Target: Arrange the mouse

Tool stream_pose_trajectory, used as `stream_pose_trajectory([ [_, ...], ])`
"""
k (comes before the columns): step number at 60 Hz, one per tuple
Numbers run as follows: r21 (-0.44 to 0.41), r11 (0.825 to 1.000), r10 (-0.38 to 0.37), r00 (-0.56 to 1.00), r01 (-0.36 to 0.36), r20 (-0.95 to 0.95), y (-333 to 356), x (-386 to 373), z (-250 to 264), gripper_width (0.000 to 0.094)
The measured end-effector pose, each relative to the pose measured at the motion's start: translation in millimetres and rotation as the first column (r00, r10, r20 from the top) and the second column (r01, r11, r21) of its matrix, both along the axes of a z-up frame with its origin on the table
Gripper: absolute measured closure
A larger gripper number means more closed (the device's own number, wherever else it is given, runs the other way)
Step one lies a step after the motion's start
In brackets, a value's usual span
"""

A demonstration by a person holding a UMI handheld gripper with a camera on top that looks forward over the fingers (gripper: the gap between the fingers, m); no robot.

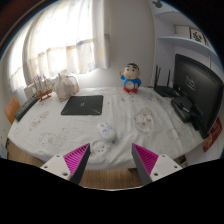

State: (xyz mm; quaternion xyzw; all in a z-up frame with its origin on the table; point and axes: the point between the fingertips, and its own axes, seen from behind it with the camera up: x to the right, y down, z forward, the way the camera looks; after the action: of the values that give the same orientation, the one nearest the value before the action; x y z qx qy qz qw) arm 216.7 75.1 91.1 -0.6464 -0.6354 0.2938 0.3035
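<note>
Held above the near edge of the table, the two-finger gripper (112,160) is seen with its fingers spread wide apart, and nothing is gripped or touched by them. One magenta pad (76,156) is shown on the inner face of the left finger and another on the right finger. Only the light patterned tablecloth (150,105) is seen through the gap between the fingers.

A small white computer mouse (106,129) is placed on the cloth just ahead of the fingers, slightly toward the left finger, and it is not touched. Beyond the mouse, a flat black rectangular mouse mat (82,104) is laid on the cloth, apart from the mouse. Further back, a small cartoon figure in blue, white and red (130,77) is standing upright near the far edge of the table. On the right side a dark flat monitor (197,88) is set, with a black router with antennas (161,81) beside it. At the far left, a pale rounded bag (66,86) is seen near a wooden rack (40,92); what they contain cannot be told.
</note>
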Motion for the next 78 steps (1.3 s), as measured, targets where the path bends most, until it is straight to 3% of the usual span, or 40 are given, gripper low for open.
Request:
stream_pose_trajectory([
  [12,-0.032,0.999,0.012,0.999,-0.014,-0.044,-16.8,-37.3,-32.0,0.0085],
  [20,0.028,1.0,0.0,0.997,0.002,-0.071,-8.8,-64.0,-55.7,0.008],
  [33,0.033,0.999,-0.003,0.997,0.006,-0.083,-5.0,-100.7,-89.2,0.0082],
  [60,0.022,1.0,0.001,0.996,0.001,-0.088,1.9,-168.4,-107.9,0.0092],
  [65,0.016,1.0,0.008,0.996,-0.007,-0.086,-2.5,-170.3,-108.2,0.0208],
  [71,0.026,0.999,0.037,0.996,-0.034,-0.087,-13.2,-171.0,-108.6,0.0444],
  [78,0.052,0.998,0.03,0.997,-0.026,-0.078,-13.0,-171.7,-106.8,0.0484],
])
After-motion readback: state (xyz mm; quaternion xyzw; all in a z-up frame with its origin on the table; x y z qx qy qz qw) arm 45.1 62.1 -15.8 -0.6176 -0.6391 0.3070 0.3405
